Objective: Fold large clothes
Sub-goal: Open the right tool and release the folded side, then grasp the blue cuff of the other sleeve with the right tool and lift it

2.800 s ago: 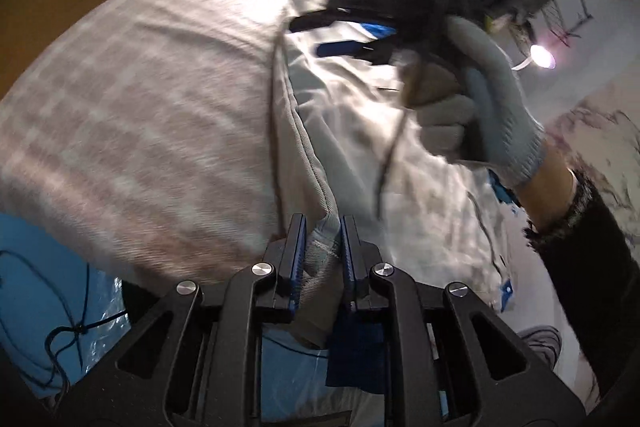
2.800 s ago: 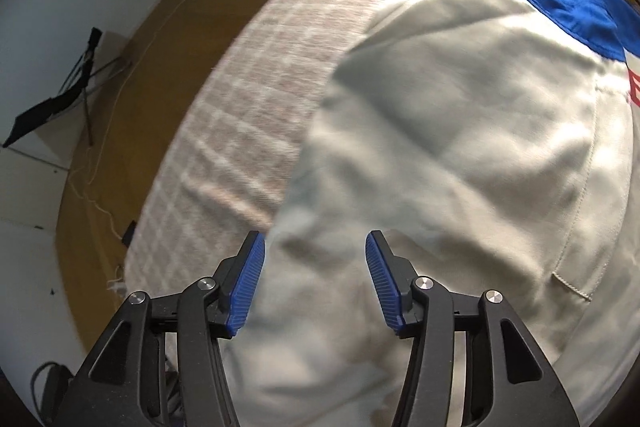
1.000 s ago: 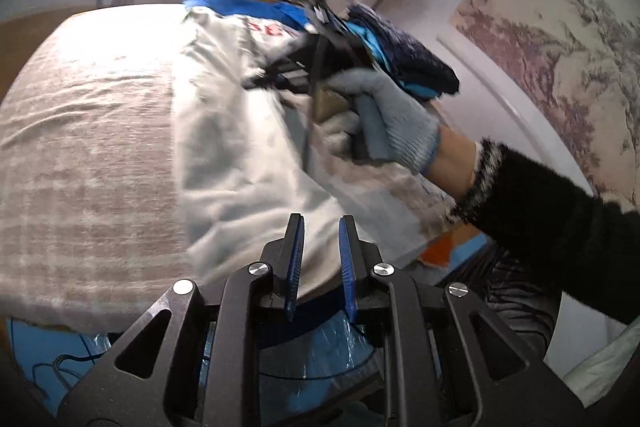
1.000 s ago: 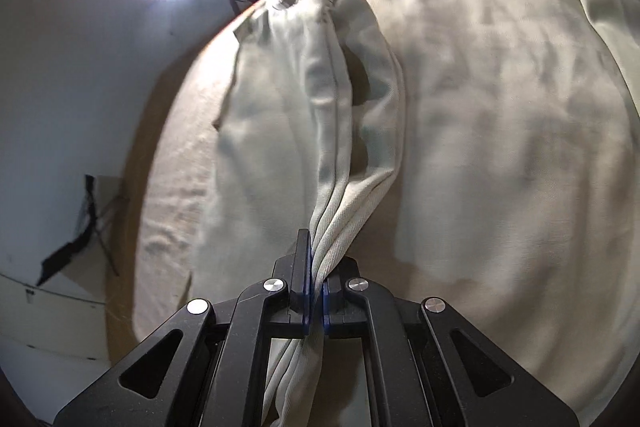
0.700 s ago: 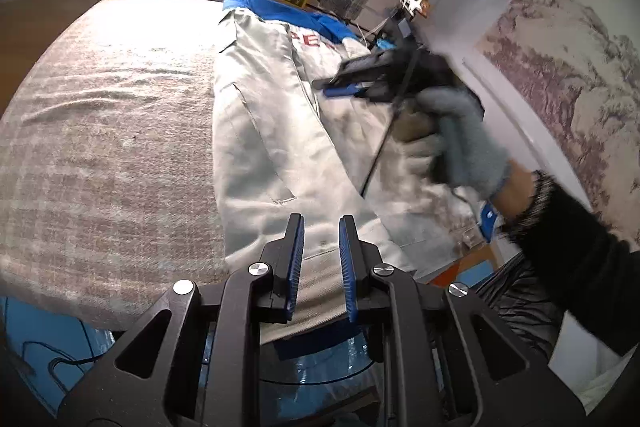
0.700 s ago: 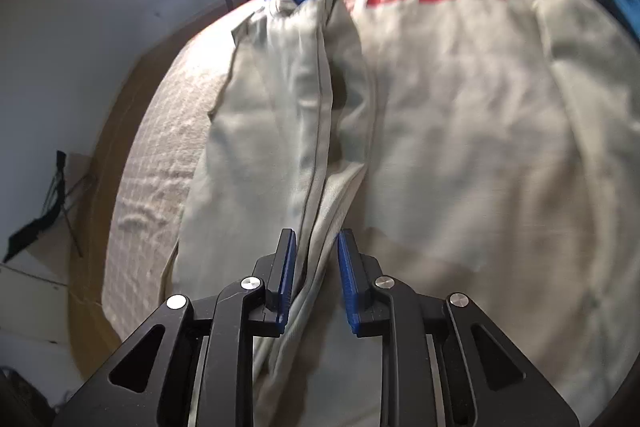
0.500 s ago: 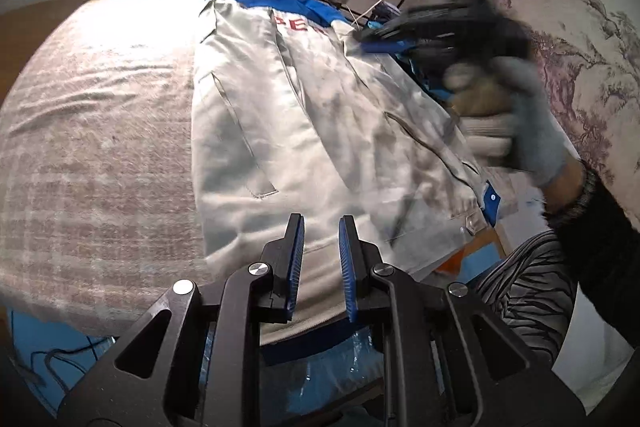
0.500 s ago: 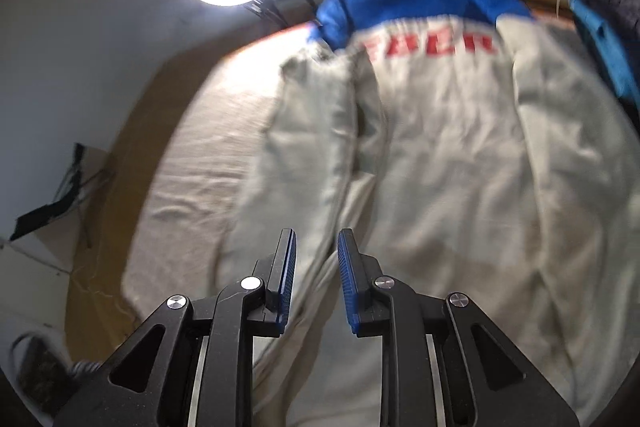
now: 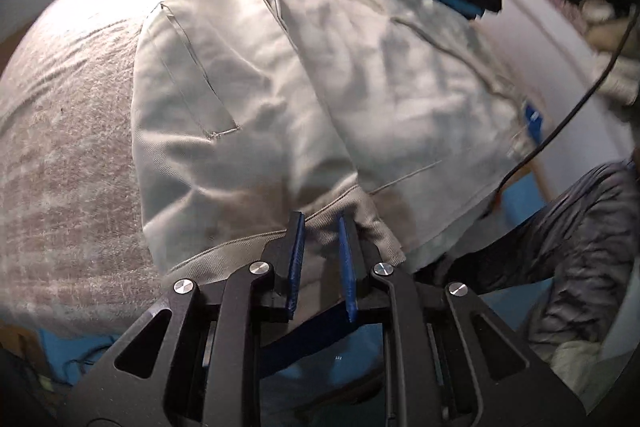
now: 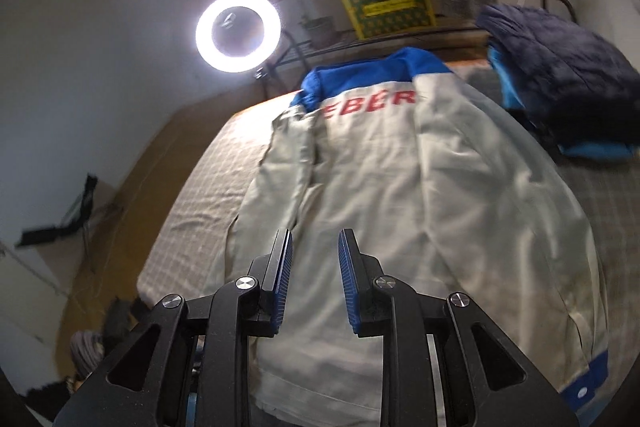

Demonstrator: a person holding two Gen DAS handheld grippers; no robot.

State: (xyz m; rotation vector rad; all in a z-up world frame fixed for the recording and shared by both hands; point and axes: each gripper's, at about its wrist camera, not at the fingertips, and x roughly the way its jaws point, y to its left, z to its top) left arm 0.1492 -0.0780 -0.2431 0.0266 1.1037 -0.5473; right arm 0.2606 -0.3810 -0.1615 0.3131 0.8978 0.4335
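A pale grey jacket [image 10: 400, 195] with a blue collar, red letters and a blue cuff [image 10: 580, 387] lies back up on a checked blanket [image 10: 200, 195]. Its left sleeve [image 10: 280, 163] is folded in along its side. My right gripper [image 10: 314, 235] hovers above the jacket's lower back, narrowly open with nothing between its pads. My left gripper [image 9: 320, 223] is low at the jacket's near hem [image 9: 240, 239]. Its jaws stand a little apart, with hem cloth showing in the gap and not pinched. In the left wrist view, the gloved hand [image 9: 612, 75] holding the other gripper is a blur at the upper right.
A ring light [image 10: 238, 31] and a yellow box [image 10: 386, 5] stand beyond the blanket's far end. A folded dark blue pile [image 10: 560, 99] sits at the far right. A person's grey-trousered leg [image 9: 580, 227] and a black cable [image 9: 568, 119] are at the near right edge.
My right gripper let go of the bunched sleeve, opened a little, then rose and drew back from the jacket. My left gripper sank toward the near hem.
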